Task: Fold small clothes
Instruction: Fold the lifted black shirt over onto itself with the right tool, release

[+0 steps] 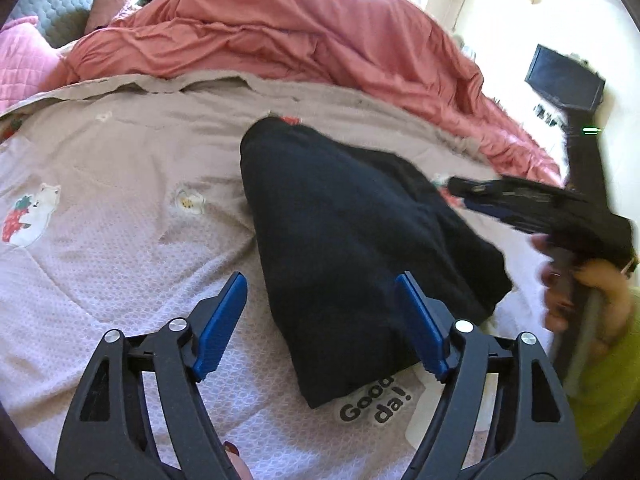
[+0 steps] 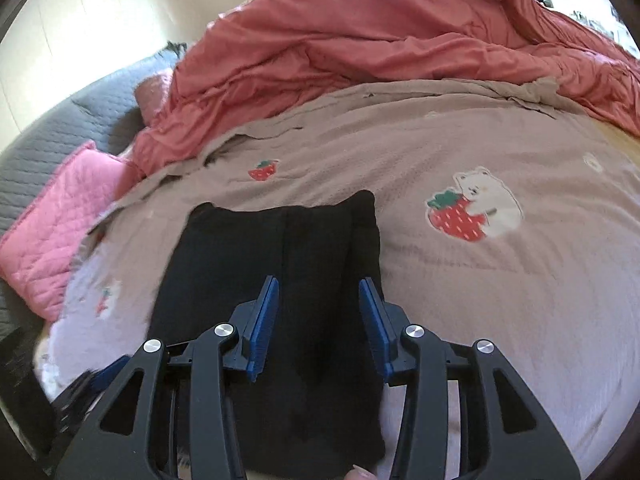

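A dark garment (image 1: 352,240) is seen lying on a bed, spread over a pale mauve quilted bedspread (image 1: 120,280) printed with strawberries and small white bears. In the left wrist view the garment appears as a folded, roughly wedge-shaped bundle, its near corner lying on a white patch with dark lettering (image 1: 376,404) (only partly readable). In the right wrist view the same garment (image 2: 272,264) is shown as a flattened rectangle with lengthwise creases, its far edge slightly raised at one corner.

The left gripper (image 1: 320,320) is held above the near end of the garment with its blue-padded jaws spread wide; nothing is held between them, and one pad is seen over the dark cloth while the other is over the bedspread. The right gripper (image 2: 318,320) is positioned over the near half of the garment with its jaws parted moderately, and nothing is clamped. Whether the pads touch the cloth cannot be told. The right gripper (image 1: 540,204) is also caught, blurred, at the right edge of the left wrist view, just beside the garment's far side, with the person's hand (image 1: 592,296) wrapped around its handle.

A rumpled salmon-red duvet (image 2: 380,40) is heaped along the far side of the bed, and a pink quilted pillow (image 2: 56,228) is seen at one end beside a grey quilted surface (image 2: 48,132).
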Motion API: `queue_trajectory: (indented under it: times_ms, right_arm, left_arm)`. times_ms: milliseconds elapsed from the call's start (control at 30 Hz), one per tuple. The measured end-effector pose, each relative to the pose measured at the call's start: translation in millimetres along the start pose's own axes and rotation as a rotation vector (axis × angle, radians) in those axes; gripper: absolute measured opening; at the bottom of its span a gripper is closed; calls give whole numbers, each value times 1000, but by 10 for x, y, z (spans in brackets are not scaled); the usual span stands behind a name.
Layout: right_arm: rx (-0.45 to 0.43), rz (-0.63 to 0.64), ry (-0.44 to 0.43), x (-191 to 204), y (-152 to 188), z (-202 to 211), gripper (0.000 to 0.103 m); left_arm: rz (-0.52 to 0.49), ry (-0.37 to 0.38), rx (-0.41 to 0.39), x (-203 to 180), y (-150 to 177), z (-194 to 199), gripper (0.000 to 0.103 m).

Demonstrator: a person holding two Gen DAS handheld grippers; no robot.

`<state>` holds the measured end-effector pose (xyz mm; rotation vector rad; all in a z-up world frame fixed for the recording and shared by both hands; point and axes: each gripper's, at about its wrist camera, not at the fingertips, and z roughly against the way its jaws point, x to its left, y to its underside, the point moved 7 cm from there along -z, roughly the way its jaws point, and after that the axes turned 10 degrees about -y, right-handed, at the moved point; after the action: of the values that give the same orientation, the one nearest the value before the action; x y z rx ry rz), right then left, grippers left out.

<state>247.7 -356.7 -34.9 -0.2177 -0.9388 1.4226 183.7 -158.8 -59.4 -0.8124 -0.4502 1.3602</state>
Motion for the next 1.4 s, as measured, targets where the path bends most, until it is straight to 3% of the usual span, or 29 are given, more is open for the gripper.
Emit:
queue_trajectory:
  times_ms: [100, 133, 167, 233, 333, 433, 633, 700, 733, 933, 1067, 1167, 1300, 1400]
  right_arm:
    - [61, -17, 20, -71, 15, -245, 39]
    - [80, -25, 0, -60, 38, -310, 22]
    - [86, -11, 1, -32, 55, -345, 15]
    - [70, 49, 22, 63, 49, -308, 7]
    - [-7, 124, 35, 193, -45, -96, 6]
    - [-38, 150, 71, 162, -110, 30, 6]
    - [68, 153, 157, -73, 100, -341, 9]
    - [47, 136, 132, -81, 98, -274, 11]
    - [33, 124, 120, -82, 89, -210, 17]
    - [-40, 127, 3, -15, 124, 352, 18]
    - [15, 207, -104, 123, 348, 568, 18]
    - [73, 294, -133, 220, 533, 594, 20]
    - [104, 344, -153, 289, 646, 564, 36]
    - [119, 362, -173, 325, 665, 497, 38]
  left_arm:
    - [32, 33, -21, 36, 8, 44, 73]
    - [39, 46, -21, 40, 13, 51, 74]
    - [42, 53, -21, 40, 15, 54, 74]
    - [39, 53, -24, 43, 14, 47, 75]
    - [44, 58, -22, 46, 24, 46, 75]
    - [37, 54, -23, 49, 29, 41, 75]
    - [24, 37, -15, 46, 66, 23, 75]
    - [26, 32, -16, 61, 67, 27, 75]
    - [28, 31, -17, 66, 63, 25, 75]
    - [31, 22, -45, 81, 23, 97, 75]
    - [14, 28, -49, 31, 26, 121, 75]
    - [-14, 42, -56, -60, 30, 162, 74]
    - [-57, 64, -63, -213, 41, 195, 68]
    - [-79, 71, -56, -315, 18, 162, 68]
